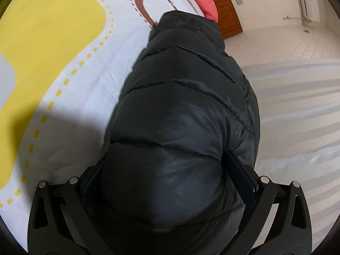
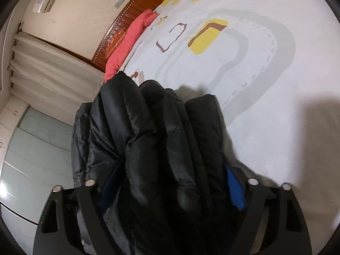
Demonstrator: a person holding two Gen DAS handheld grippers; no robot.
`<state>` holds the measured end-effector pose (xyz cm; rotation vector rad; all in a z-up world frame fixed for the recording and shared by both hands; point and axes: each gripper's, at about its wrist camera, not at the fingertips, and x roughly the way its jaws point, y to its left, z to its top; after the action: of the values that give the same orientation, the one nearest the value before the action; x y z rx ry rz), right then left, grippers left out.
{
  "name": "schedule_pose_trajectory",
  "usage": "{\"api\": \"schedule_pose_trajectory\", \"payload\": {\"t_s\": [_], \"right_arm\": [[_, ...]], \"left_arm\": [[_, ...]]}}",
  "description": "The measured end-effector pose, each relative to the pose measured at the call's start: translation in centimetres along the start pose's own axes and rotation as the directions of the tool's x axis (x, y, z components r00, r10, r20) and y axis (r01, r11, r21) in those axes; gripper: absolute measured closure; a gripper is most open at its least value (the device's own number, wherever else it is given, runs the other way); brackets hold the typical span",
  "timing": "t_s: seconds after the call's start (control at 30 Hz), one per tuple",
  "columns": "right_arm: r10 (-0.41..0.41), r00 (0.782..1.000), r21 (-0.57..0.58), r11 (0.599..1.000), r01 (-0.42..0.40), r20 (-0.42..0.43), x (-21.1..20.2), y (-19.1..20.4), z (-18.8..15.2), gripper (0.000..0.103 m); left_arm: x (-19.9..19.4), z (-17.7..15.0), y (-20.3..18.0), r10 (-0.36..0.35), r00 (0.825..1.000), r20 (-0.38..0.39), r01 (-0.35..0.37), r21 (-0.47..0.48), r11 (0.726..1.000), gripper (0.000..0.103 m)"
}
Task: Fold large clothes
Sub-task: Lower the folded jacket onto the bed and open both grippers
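- Fingers [image 1: 242, 182] of the left gripper [image 1: 167, 182] are spreading wide around a thick puffed bulge of the black quilted jacket [image 1: 180, 110] and pinching it from both sides, the padding swelling up between them.
- The left gripper is pointing down along the jacket's length, with the garment stretching away from it toward the wooden headboard [image 1: 225, 10].
- The right gripper [image 2: 170, 180] is reaching forward over the bed's side edge, its blue-padded fingers [image 2: 233, 189] clamping several bunched layers of the same jacket [image 2: 161, 131] between them.
- The jacket is looking glossy and dark, with stitched horizontal channels across a smooth rounded panel in the left wrist view, and gathered into upright folds and ridges in the right wrist view.
- The jacket is lying along the side edge of the bedspread [image 1: 70, 63], which is white with yellow, grey and brown shapes; whether part of it is lifting clear of the cover cannot be told.
- A coral-pink quilt [image 2: 129, 40] is lying at the head of the bed, just beyond the jacket's far end and against the headboard.
- Pale curtains [image 2: 48, 74] are hanging beside the bed.
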<state>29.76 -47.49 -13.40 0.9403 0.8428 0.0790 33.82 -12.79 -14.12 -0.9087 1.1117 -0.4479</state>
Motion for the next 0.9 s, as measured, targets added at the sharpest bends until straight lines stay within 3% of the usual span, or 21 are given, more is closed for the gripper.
{"api": "schedule_pose_trajectory", "payload": {"t_s": [0.1,0.37,0.63,0.9], "right_arm": [[0.027,1.000,0.016,1.000,-0.027,-0.004,0.5,-0.5,0.6,0.043],[0.061,0.998,0.012,0.998,-0.061,0.028,-0.4,0.0,-0.3,0.058],[0.106,0.993,-0.012,0.994,-0.106,0.046,-0.2,2.7,-1.0,0.062],[0.196,0.980,-0.006,0.981,-0.196,-0.026,5.3,7.9,-2.0,0.062]], "left_arm": [[0.1,-0.2,-0.5,0.025,1.000,-0.009,-0.025,0.021,0.999,0.008],[-0.3,-0.4,-2.3,0.061,0.998,0.001,-0.061,0.078,0.995,0.022],[-3.3,0.1,-3.4,0.082,0.995,0.051,-0.088,0.132,0.987,0.027],[-8.5,3.9,-2.4,0.137,0.981,0.134,-0.155,0.135,0.979,0.027]]}}
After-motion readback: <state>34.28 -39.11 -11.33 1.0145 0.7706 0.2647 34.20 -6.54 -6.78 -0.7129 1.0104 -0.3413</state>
